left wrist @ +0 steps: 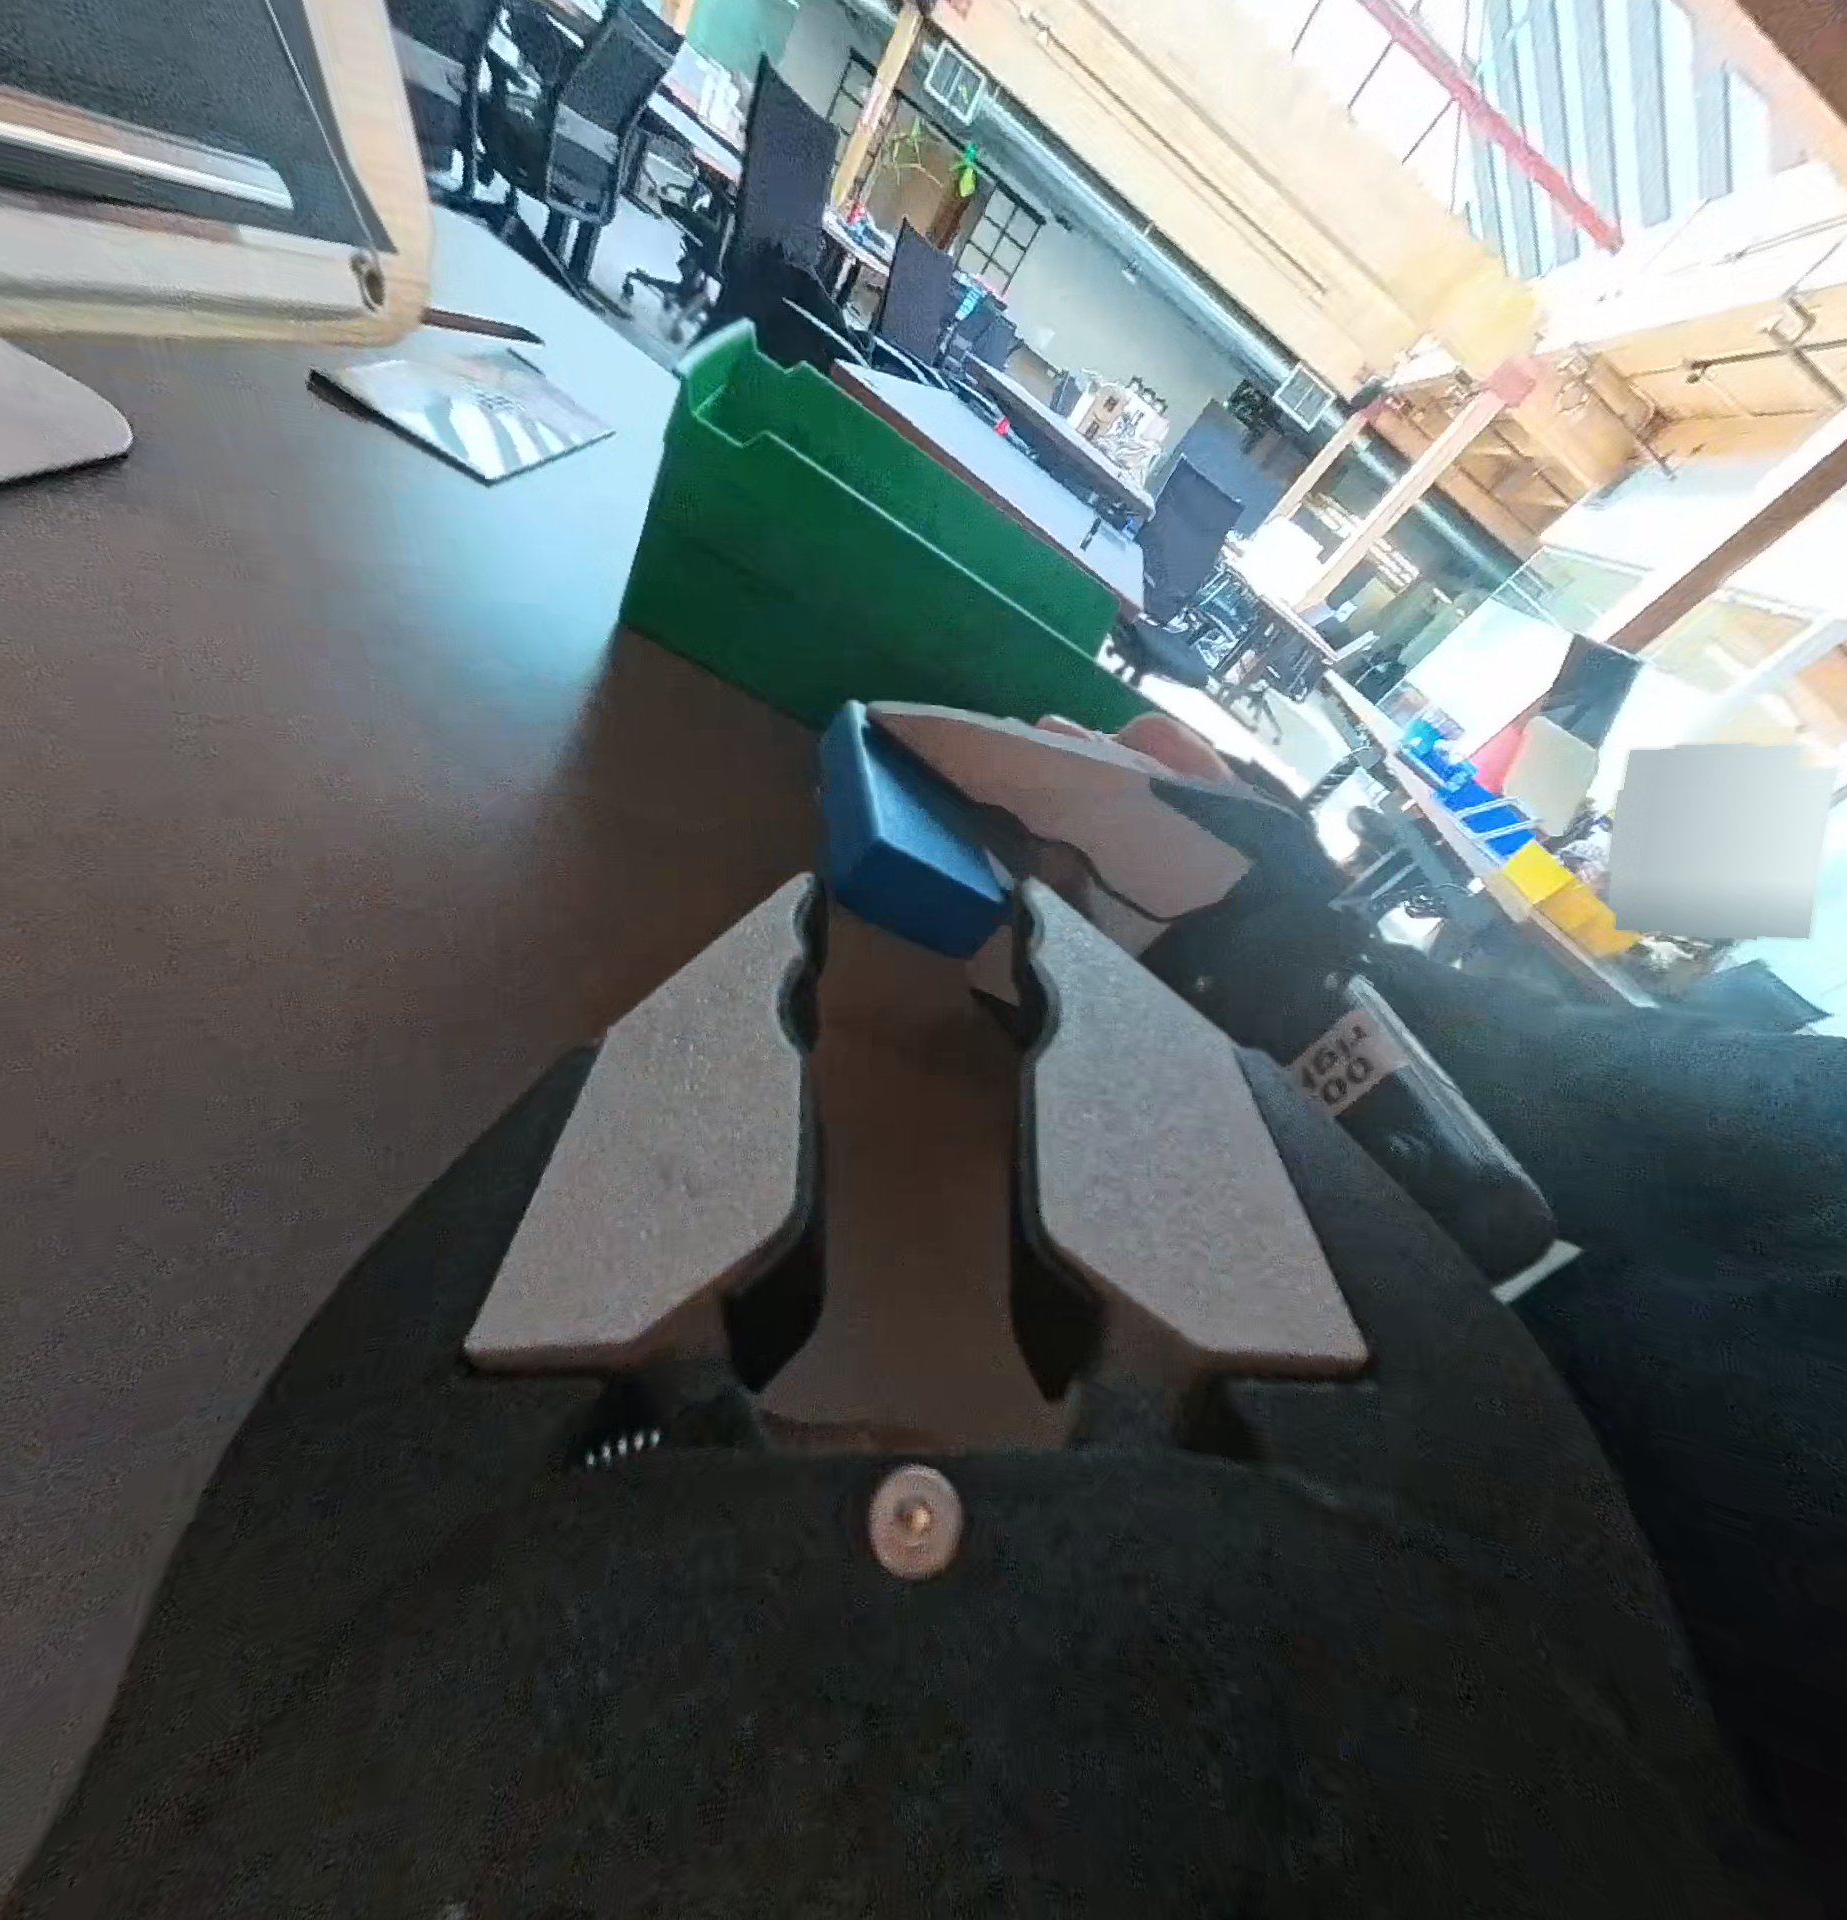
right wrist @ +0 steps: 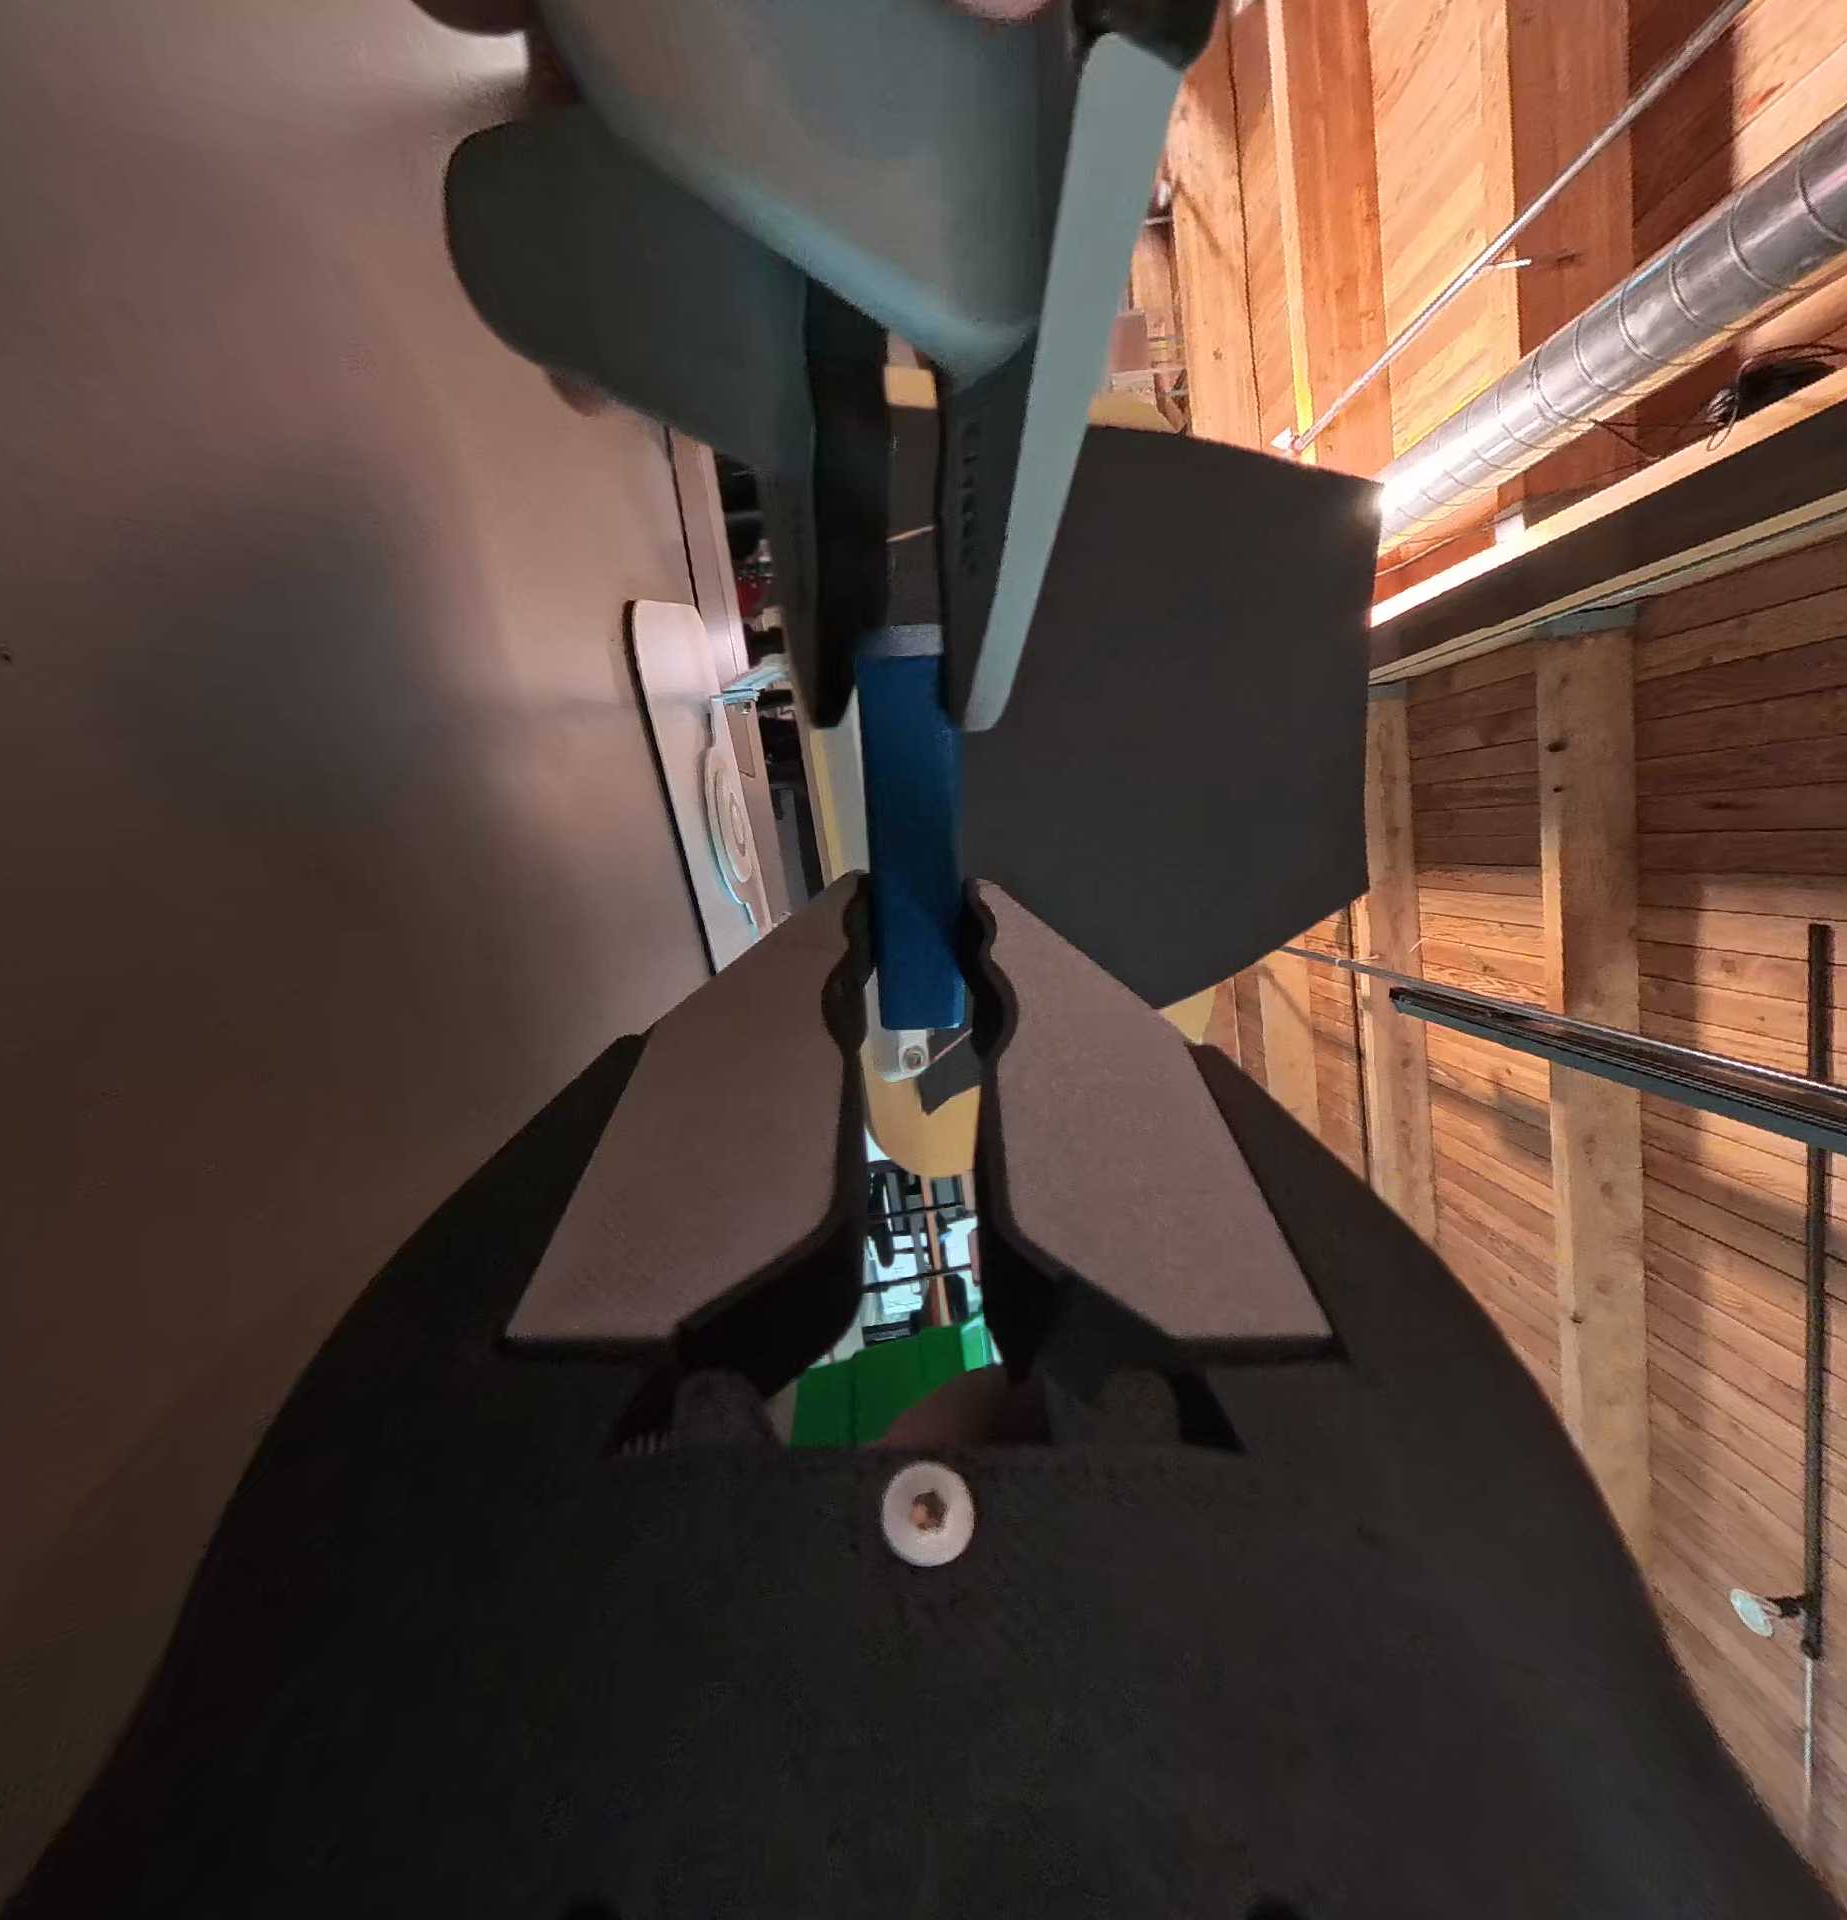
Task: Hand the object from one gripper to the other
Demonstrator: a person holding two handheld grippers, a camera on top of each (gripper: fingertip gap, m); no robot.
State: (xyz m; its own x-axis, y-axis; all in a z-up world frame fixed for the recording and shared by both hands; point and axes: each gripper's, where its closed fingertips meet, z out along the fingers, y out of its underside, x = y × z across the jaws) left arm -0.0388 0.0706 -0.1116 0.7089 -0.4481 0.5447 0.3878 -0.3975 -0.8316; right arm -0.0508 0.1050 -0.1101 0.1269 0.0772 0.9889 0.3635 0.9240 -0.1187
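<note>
Blue block [right wrist: 914,831] held aloft between both grippers, above the dark surface [left wrist: 275,727]; right gripper [right wrist: 917,940] fingers pinched one end; left gripper [left wrist: 914,904] fingers closed against the other, contact looked light. Block judged rigid, light, flat-sided; best held across flat faces. Green bin [left wrist: 857,540] beyond; contents hidden.

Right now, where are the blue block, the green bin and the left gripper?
blue block [left wrist: 903,868]: left wrist view, its near face.
green bin [left wrist: 846,551]: left wrist view, its side wall.
left gripper [left wrist: 914,914]: left wrist view, midway between the fingertips.
</note>
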